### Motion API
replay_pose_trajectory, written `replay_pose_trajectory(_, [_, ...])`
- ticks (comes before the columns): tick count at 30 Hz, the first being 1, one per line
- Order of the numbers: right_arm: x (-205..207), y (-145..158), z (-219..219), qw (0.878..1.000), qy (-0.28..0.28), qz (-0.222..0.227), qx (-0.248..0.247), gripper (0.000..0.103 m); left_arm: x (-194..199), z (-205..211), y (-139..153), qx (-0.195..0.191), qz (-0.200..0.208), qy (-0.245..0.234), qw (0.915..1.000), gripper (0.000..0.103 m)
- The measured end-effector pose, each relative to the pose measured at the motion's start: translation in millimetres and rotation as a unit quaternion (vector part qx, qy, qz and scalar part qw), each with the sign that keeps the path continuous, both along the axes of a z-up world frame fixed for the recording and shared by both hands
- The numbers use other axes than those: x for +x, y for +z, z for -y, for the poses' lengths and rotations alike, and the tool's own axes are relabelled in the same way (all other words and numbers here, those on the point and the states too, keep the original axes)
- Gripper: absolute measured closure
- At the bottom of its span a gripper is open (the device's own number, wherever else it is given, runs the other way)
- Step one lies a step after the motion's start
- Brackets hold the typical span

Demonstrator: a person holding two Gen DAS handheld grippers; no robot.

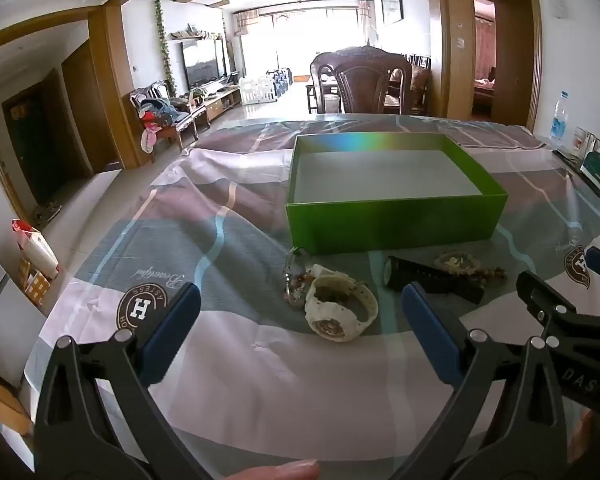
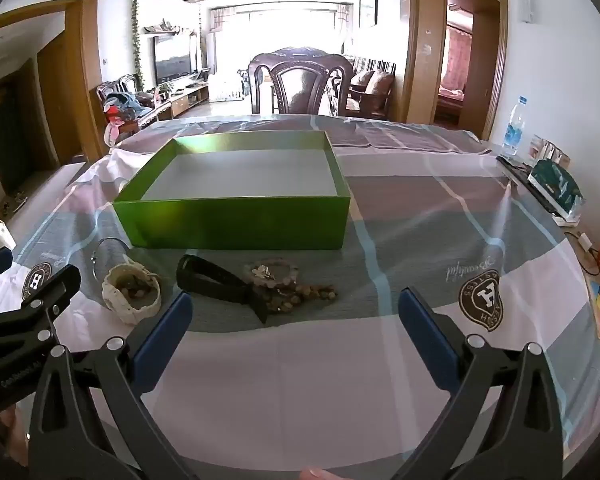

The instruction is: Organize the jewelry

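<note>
Both claws, left and right, were spread wide and held nothing. The white watch sat on the counter just in front of the empty green box. Looked light and fairly stiff; I'd pinch the strap, not the face.

The green box sits open. Just below it at 6 o'clock lie a white watch, black watch, silver bangle and brown beads.
</note>
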State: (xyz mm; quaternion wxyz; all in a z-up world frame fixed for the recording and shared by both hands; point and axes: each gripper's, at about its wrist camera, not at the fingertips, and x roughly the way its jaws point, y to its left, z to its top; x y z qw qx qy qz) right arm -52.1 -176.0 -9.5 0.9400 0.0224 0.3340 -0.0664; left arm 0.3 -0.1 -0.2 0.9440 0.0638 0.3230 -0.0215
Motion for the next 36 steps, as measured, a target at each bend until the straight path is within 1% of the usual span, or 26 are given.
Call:
replay_pose_trajectory(8, [1.3, -0.9, -0.2, 1.0, 0.001, -0.002, -0.002, 0.002, -1.5, 5.5, -0.8, 0.004, 0.001, 0.0, 1.0, 0.004])
replay_pose_trajectory(9, [1.8, -1.3, -0.3, 1.0, 0.0, -0.003, -0.002, 0.002, -0.1, -0.1, 0.2, -0.003, -0.002, 0.0, 1.0, 0.004])
replay_pose_trajectory(20, [2.1, -1.1, -0.1, 1.0, 0.0, -0.004, -0.003, 0.002, -0.6, 0.1, 0.3, -0.003, -0.005, -0.001, 1.0, 0.004])
replay_pose_trajectory(24, [3.5, -5.2, 0.4, 1.0, 0.0, -0.006, -0.002, 0.002, -3.1, -0.2, 1.1, -0.003, -0.005, 0.0, 1.0, 0.004])
replay_pose_trajectory(27, [3.6, -6.2, 0.3, 1.0, 0.0, -0.006, -0.002, 0.002, 1.2, 0.7, -4.4, -0.002, -0.007, -0.001, 1.0, 0.004])
replay_pose_trajectory(36, [4.0, -6.3, 0.4, 1.0, 0.0, -0.007, -0.003, 0.002, 1.4, 0.3, -6.6, -0.002, -0.009, 0.0, 1.0, 0.004])
